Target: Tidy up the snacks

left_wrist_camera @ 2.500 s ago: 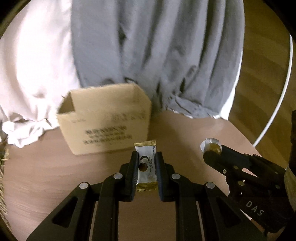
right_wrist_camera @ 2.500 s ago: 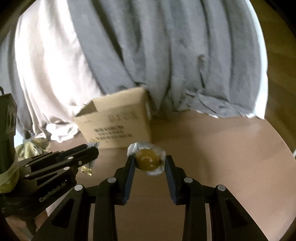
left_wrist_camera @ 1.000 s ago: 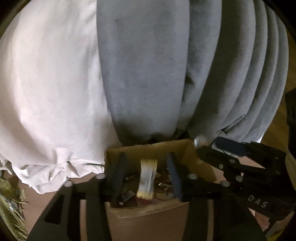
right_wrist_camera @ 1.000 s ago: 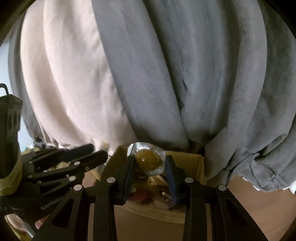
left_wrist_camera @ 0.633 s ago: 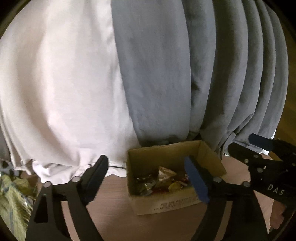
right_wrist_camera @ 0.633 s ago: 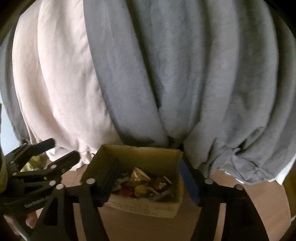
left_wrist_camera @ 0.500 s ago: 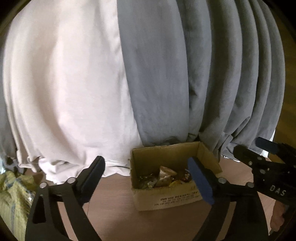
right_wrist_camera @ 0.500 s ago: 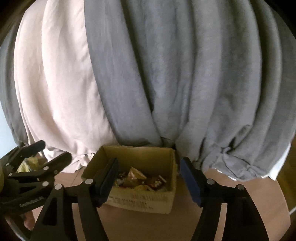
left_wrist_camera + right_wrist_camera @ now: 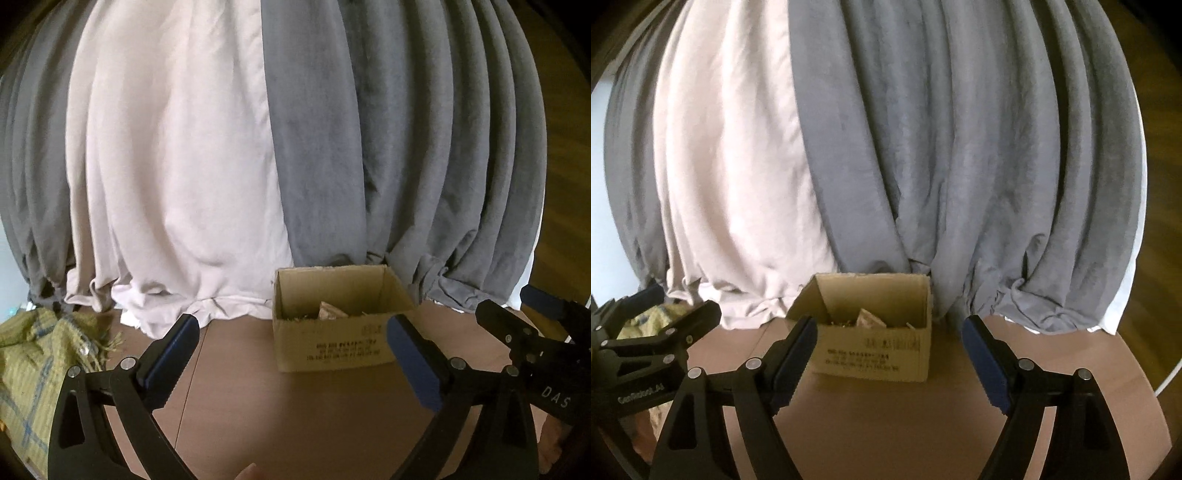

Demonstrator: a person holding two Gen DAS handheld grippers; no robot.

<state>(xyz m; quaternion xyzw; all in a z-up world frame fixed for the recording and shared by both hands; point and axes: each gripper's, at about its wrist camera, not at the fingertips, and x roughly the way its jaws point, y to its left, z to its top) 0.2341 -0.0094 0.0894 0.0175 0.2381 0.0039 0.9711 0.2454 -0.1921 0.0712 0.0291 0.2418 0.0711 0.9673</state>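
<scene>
Grey and pale curtains (image 9: pixel 229 147) hung behind the brown tabletop (image 9: pixel 295 413). At its far edge stood the cardboard box (image 9: pixel 334 332) with snacks (image 9: pixel 330 314) inside. Both the left gripper (image 9: pixel 291 354) and right gripper (image 9: pixel 890 354) had just been opening; their jaws stood wide and empty.

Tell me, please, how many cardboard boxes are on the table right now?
1: the open cardboard box stands on the table against the curtains, beyond both open grippers. None other shows.

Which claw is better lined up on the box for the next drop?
Right, slightly. The cardboard box sits nearly centred ahead of the right claw, off to one side of the left claw. Both jaws have just been opening, empty.
</scene>
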